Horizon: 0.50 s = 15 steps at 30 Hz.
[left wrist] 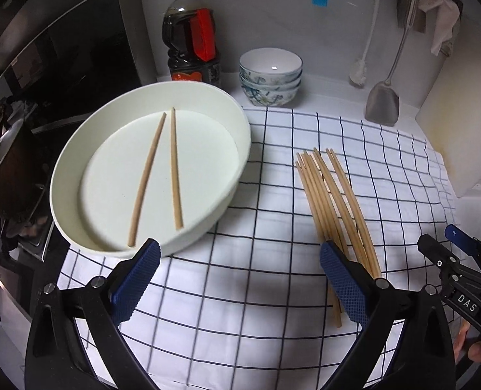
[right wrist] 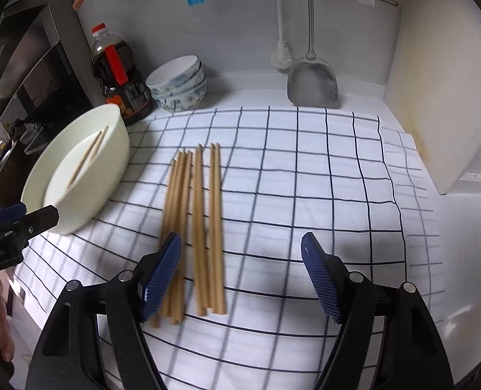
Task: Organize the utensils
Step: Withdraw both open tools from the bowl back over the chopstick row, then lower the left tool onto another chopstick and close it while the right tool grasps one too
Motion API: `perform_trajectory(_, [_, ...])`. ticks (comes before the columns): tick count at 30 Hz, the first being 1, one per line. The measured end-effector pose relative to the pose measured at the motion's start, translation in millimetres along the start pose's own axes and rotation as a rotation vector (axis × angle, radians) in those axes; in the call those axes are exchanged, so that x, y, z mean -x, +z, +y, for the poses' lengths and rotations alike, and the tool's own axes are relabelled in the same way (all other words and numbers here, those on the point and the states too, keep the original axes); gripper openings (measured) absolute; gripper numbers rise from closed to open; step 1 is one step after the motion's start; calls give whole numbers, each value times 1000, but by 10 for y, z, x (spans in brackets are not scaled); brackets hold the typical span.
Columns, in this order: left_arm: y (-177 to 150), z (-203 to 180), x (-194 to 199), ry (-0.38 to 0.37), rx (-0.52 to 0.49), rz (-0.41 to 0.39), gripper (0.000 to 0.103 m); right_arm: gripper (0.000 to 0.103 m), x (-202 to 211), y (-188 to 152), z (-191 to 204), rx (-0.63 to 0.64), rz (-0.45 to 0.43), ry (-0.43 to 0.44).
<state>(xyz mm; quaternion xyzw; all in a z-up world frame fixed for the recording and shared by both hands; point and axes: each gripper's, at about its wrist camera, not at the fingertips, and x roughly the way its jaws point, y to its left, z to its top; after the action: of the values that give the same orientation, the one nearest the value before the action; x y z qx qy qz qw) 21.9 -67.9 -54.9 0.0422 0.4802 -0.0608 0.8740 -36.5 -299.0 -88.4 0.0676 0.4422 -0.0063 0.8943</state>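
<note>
Both wide open, empty: left gripper (left wrist: 240, 279), right gripper (right wrist: 240, 273) | bundle of tan wooden chopsticks (right wrist: 194, 227) on checked cloth (right wrist: 305, 195) | two in cream oval basin (left wrist: 77, 162) | risk: pinching several, scattering bundle

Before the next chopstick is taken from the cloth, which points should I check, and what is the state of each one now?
1. Right gripper open, holding nothing: ok.
2. Left gripper open, holding nothing: ok.
3. Loose chopsticks lie flat on the checked cloth, reachable: ok.
4. One chopstick separated enough for a single grasp: not ok, they lie bunched.
5. White basin has room; only two chopsticks inside: ok.
6. Right gripper centred over a chopstick: cannot tell.
</note>
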Motion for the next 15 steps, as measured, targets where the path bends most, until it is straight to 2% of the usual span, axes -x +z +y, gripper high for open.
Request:
perform_trajectory(7, [-170, -288, -193, 6, -38, -15, 97, 73, -203, -122, -193, -10, 9, -2])
perform_trajectory(15, [-361, -378, -616, -6, -7, 40, 97, 73, -489, -207, -212, 7, 45, -9])
